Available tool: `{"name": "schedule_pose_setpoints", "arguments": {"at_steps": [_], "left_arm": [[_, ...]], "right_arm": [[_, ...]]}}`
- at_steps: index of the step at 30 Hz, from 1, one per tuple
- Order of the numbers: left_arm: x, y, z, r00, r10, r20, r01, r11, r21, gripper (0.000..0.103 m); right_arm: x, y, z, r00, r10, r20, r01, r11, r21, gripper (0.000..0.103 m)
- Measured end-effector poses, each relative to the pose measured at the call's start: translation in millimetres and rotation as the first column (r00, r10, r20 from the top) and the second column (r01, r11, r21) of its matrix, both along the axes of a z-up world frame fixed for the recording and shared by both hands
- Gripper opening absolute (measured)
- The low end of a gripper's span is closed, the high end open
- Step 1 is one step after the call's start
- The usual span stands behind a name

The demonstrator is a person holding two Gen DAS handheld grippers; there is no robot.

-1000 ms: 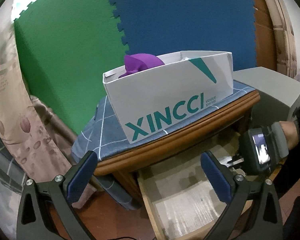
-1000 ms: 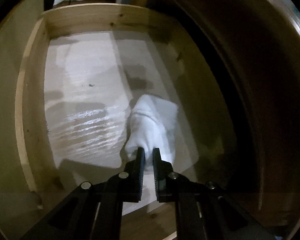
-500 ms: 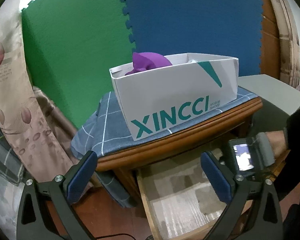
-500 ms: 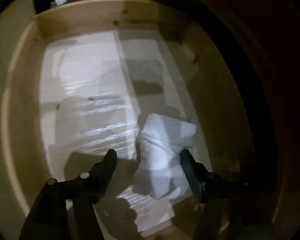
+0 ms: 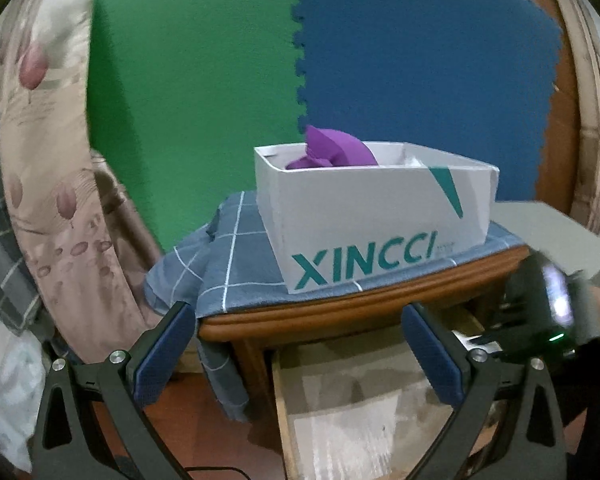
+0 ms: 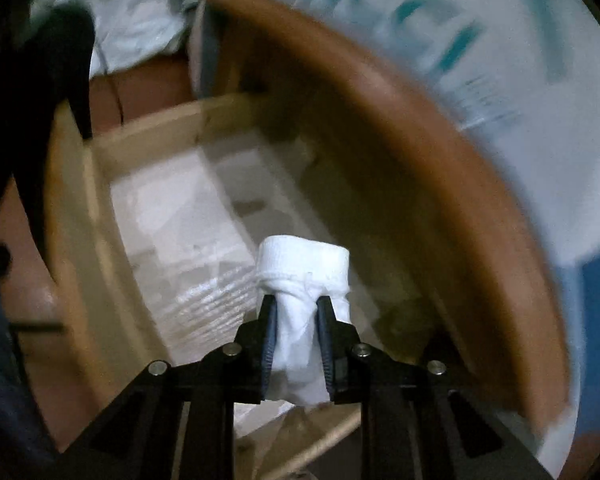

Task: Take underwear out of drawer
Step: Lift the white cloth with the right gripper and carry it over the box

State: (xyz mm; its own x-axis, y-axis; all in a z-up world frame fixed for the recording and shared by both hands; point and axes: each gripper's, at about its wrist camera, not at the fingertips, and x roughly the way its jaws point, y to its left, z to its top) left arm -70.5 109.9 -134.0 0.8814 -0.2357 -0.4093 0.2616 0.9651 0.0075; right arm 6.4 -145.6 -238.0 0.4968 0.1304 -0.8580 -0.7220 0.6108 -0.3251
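Count, both views:
- white underwear [image 6: 304, 280]: 1
- open drawer [image 6: 100, 216]: 1
- tools: 2, left tool [image 5: 296, 354] and right tool [image 6: 296, 312]
- white XINCCI shoebox [image 5: 372, 220]: 1
- purple garment [image 5: 336, 154] in shoebox: 1
- checked blue cloth [image 5: 220, 264] on tabletop [image 5: 340, 312]: 1
- foam wall mats: 2, green mat [image 5: 188, 100] and blue mat [image 5: 420, 72]

Tabletop edge [image 6: 440, 184] overhanging open drawer [image 6: 100, 216]

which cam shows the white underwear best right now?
Right wrist view. The bundled white fabric underwear sits centred and sharp, pinched in the right gripper above the pale wooden drawer. The left wrist view shows none of it, only the drawer and the right gripper's blurred body.
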Motion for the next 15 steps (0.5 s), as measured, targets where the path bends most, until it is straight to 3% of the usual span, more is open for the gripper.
{"name": "schedule_pose_setpoints", "arguments": {"at_steps": [5,10,15], "left_arm": [[11.8,2.5,-5.1,0.999,0.035,-0.032,-0.036,0.999,-0.032,0.102],[18.1,6.0,-7.5,0.997,0.035,-0.064,-0.039,0.998,-0.059,0.102],[18.9,12.1,-10.0,0.995,0.057,-0.080,-0.063,0.995,-0.075,0.102]], "right_arm": [[-25.3,-4.2,90.9,0.988,-0.113,0.108,0.103,0.990,0.095,0.020],[-35.0,-3.5,181.6,0.947,-0.218,0.236,0.175,0.966,0.190,0.020],[-38.2,-7.0,238.5,0.900,-0.305,0.313,0.231,0.940,0.250,0.020]]}}
